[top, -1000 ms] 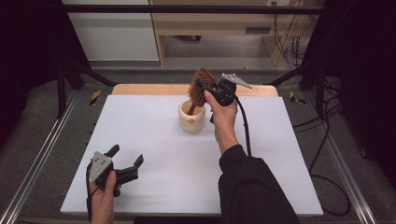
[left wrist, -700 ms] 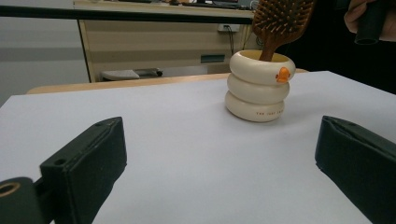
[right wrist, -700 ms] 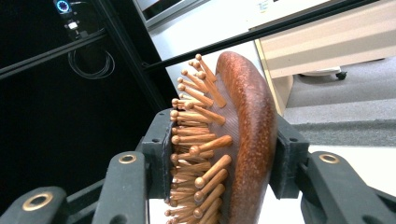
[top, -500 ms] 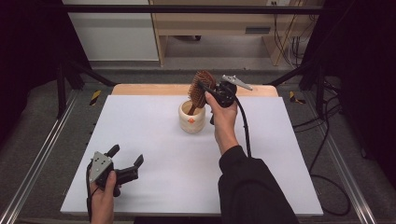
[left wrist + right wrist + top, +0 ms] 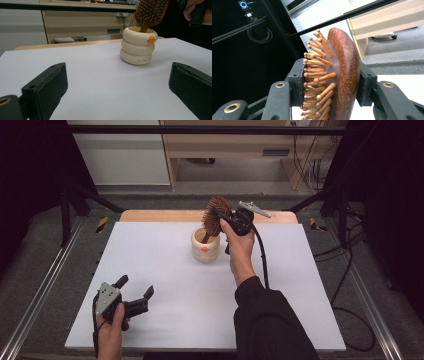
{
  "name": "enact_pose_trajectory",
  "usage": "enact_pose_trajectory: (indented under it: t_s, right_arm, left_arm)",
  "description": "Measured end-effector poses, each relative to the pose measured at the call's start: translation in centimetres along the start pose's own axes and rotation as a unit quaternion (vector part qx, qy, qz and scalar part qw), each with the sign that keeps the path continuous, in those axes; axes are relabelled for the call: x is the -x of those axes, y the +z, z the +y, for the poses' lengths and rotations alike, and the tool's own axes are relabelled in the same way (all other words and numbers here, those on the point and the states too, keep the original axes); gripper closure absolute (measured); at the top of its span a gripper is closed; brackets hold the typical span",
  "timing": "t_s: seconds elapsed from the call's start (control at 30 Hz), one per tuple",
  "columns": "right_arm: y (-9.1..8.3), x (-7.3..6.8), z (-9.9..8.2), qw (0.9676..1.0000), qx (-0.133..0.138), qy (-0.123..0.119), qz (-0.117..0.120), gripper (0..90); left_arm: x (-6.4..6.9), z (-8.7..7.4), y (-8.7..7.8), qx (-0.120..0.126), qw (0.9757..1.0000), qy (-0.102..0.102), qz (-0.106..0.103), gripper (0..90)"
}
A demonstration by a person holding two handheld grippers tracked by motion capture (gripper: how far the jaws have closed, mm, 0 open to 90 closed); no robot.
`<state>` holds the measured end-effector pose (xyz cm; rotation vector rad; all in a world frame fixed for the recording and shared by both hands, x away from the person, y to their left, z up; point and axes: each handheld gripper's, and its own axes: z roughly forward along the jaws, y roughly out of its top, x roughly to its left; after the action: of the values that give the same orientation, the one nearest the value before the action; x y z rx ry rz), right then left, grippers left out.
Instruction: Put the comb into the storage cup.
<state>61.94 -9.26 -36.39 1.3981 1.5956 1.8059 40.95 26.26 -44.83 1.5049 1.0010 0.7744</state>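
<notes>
Risk is concentrated at the cup [image 5: 205, 246], a cream holder of three stacked rings with a small orange mark near its rim. The hairbrush [image 5: 216, 215] stands tilted in it, handle down inside the cup and bristled head above the rim. The right gripper [image 5: 329, 85] is closed on that head, one pad against the wooden pins and the other against the smooth back. If the brush is lifted at an angle, the handle is likely to catch the cup's inner wall, and the light cup could be tipped or dragged along. The grip on springy pins may also be judged insecure: the head could twist or slip between the pads.

The left gripper [image 5: 131, 301] is held wide open with nothing between its jaws, well apart from the cup and nearer the person's edge, so the cup is not steadied by it.

The cup stands on a white table [image 5: 165, 285], plain and flat, toward its far side. Beyond the cup a wooden strip is seen along the table's far edge, then grey floor, a pale wooden desk and loose cables. Dark frame bars and black curtains are seen to both sides of the cup.
</notes>
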Motion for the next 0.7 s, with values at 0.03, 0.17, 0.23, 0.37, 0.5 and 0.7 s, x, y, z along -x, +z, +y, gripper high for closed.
enact_pose_trajectory:
  t_s: [0.03, 0.17, 0.23, 0.37, 0.5, 0.7]
  right_arm:
    - [0.02, -0.01, -0.02, 1.0000, -0.001, 0.000, 0.000, 51.1]
    - [0.07, 0.03, -0.08, 1.0000, -0.002, 0.001, 0.002, 51.1]
    - [0.08, 0.05, -0.09, 1.0000, -0.001, 0.001, 0.002, 51.1]
    - [0.07, 0.11, -0.17, 1.0000, -0.003, 0.003, 0.002, 51.1]
    - [0.09, 0.17, -0.30, 1.0000, -0.004, 0.006, 0.002, 51.1]
    - [0.07, 0.37, -0.48, 0.9999, -0.004, 0.010, 0.002, 51.0]
  left_arm:
    - [0.00, 0.00, 0.00, 0.000, 1.0000, 0.000, 0.000, 2.0]
    - [-0.01, -0.01, 0.02, -0.001, 1.0000, -0.001, 0.000, 2.0]
    - [0.00, -0.01, 0.02, -0.001, 1.0000, 0.000, 0.000, 2.1]
    - [0.00, -0.01, 0.02, 0.000, 1.0000, -0.001, 0.000, 2.0]
    - [0.00, -0.01, 0.02, -0.001, 1.0000, -0.001, 0.000, 2.0]
    - [0.00, -0.02, 0.02, -0.001, 1.0000, -0.001, 0.000, 2.0]
